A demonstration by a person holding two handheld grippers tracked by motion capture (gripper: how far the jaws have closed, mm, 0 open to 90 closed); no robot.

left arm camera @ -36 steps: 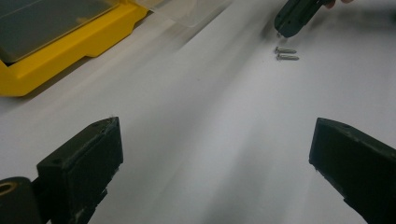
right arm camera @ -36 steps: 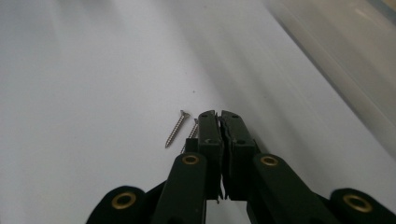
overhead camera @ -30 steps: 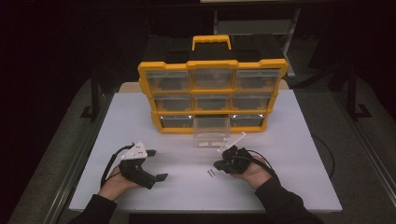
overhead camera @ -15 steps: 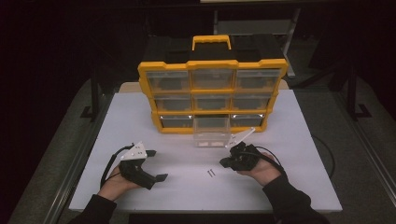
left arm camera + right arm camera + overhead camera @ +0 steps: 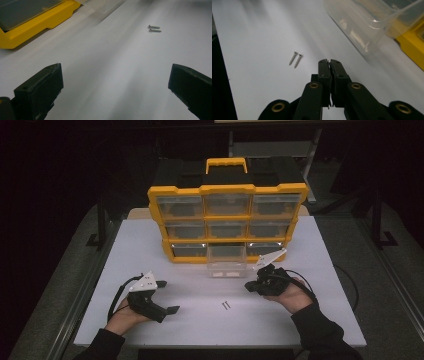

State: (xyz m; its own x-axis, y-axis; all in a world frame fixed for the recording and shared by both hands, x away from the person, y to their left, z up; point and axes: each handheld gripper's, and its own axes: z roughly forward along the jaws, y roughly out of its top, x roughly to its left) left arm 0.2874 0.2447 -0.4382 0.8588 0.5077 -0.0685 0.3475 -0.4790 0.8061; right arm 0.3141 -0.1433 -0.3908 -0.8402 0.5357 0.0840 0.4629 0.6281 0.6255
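- Two screws [image 5: 226, 305] lie side by side, touching or nearly so, on the white tabletop [image 5: 150, 245], roughly midway btwn the two grippers, in front of the organiser.
- Same screws in the left gripper view [image 5: 154, 28], well ahead of the fingers and to the right; in the right gripper view [image 5: 296, 59] just ahead-left of the finger tips, not touching them.
- Right gripper [image 5: 248, 287]: fingers pressed together, nothing btwn them; the right gripper view [image 5: 329, 61] shows the tips meeting w/ only a seam. Sits above the tabletop near the pulled-out drawer, to the right of the screws.
- Left gripper [image 5: 167, 296]: fingers spread wide, empty; left gripper view [image 5: 115, 75] has bare tabletop btwn them. Rests low at the front left.
- Clear drawer [image 5: 226, 261] pulled out from the bottom row, centre slot, of the yellow organiser [image 5: 227, 190]; the organiser stands upright at the back of the tabletop, w/ a handle on top.
- Drawer contents: can't tell.
- Dark sleeves at the bottom edge.
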